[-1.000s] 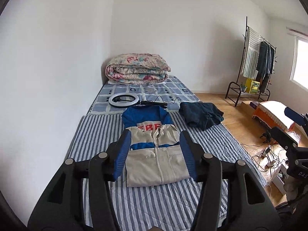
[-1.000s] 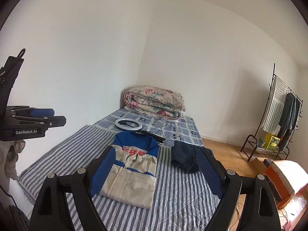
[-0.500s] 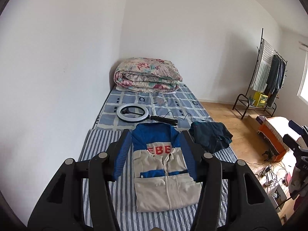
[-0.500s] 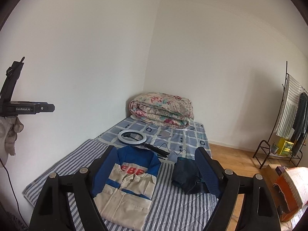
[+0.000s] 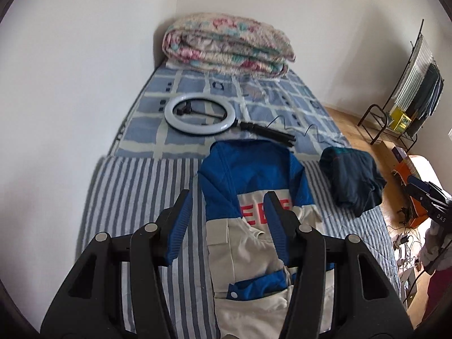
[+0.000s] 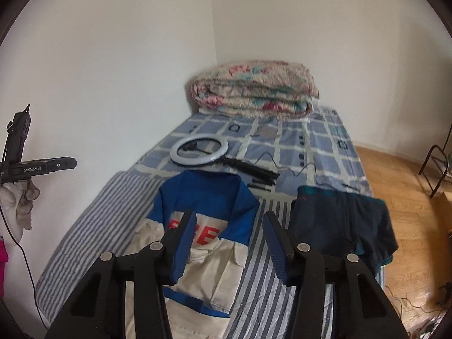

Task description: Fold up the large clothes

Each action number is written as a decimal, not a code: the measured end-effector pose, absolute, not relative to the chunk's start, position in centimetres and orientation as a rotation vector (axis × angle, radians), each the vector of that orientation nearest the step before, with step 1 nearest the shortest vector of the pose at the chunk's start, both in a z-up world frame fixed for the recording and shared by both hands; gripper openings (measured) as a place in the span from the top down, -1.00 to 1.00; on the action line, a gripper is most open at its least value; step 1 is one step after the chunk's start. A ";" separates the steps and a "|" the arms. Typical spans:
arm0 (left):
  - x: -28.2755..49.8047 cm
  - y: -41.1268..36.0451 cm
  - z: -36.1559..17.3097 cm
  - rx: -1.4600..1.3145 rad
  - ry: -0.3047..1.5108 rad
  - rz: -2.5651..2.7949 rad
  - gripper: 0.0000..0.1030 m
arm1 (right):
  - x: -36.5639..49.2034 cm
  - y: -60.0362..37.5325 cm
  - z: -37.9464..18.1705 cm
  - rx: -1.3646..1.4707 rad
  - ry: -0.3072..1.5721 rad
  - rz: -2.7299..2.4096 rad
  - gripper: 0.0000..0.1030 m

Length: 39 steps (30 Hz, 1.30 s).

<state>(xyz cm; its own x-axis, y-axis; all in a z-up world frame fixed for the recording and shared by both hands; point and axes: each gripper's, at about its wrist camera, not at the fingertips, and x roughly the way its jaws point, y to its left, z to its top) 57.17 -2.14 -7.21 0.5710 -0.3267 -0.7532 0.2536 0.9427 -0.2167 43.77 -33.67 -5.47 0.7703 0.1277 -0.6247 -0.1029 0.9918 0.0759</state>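
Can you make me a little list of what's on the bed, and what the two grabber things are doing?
bed cover: striped sheet near, blue checked sheet farther back
jacket: blue and cream jacket lying folded, red letters on it
dark clothes: dark bundle, to the right of the jacket in the picture
ring light: ring light lying flat beyond the jacket
quilt: flowery quilt folded by the wall
left gripper: open, holding nothing
right gripper: jaws closing, nothing between them

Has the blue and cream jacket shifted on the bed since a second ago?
No. The jacket lies with its collar just below the ring light, as before, the dark folded garment beside it; only the cameras came closer.
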 end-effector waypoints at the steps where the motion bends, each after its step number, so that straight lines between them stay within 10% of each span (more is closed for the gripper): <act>1: 58.3 -2.4 -9.4 -0.094 0.924 -0.342 -0.04 | 45.3 -34.1 -7.8 0.050 0.706 0.124 0.01; 10: 68.3 -2.6 -23.7 -0.275 1.055 -0.358 -0.04 | 56.3 -36.6 -22.5 0.130 0.845 0.111 0.00; 27: 77.5 -7.8 -29.3 -0.226 1.083 -0.423 0.01 | 69.8 -34.7 -26.1 0.117 0.822 0.130 -0.03; 33: 77.3 -9.6 -28.9 -0.163 1.035 -0.400 0.88 | 71.0 -32.9 -27.0 0.076 0.872 0.126 0.97; 39: 75.6 -10.0 -27.0 -0.144 0.959 -0.384 0.96 | 69.3 -32.6 -25.4 0.096 0.798 0.118 1.00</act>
